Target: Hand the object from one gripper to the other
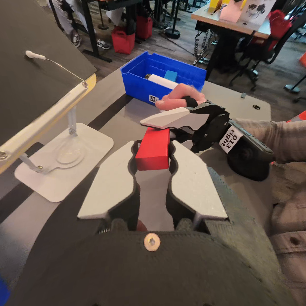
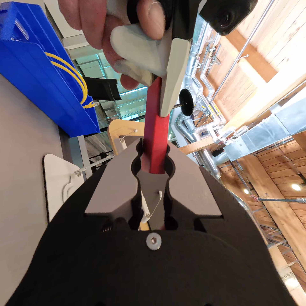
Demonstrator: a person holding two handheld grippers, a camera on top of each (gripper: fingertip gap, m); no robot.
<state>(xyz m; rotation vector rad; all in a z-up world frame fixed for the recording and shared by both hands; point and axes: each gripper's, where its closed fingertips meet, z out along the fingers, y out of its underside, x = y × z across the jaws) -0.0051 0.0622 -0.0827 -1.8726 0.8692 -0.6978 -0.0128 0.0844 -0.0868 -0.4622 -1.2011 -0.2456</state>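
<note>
A red rectangular block [image 1: 153, 152] is held in the air between both grippers. My left gripper [image 1: 152, 149] is shut on its near end, with a finger pressed to each side. My right gripper [image 1: 159, 132] reaches in from the right, turned sideways; its upper finger lies on the block's far end and the lower finger is mostly hidden beneath. In the right wrist view my right gripper [image 2: 154, 149] is shut on one end of the block [image 2: 155, 132], and the left gripper [image 2: 155, 99] clamps the other end from above, held by a hand [image 2: 92, 24].
A blue bin [image 1: 140, 92] stands on the grey table [image 1: 231, 102] behind the grippers, holding a white cylinder [image 1: 164, 81] and a blue block [image 1: 171, 75]. A white stand [image 1: 58, 173] carrying a tilted dark board [image 1: 33, 49] stands to the left. The bin [image 2: 41, 74] also shows in the right wrist view. Left and right tips are no more than a few centimetres apart.
</note>
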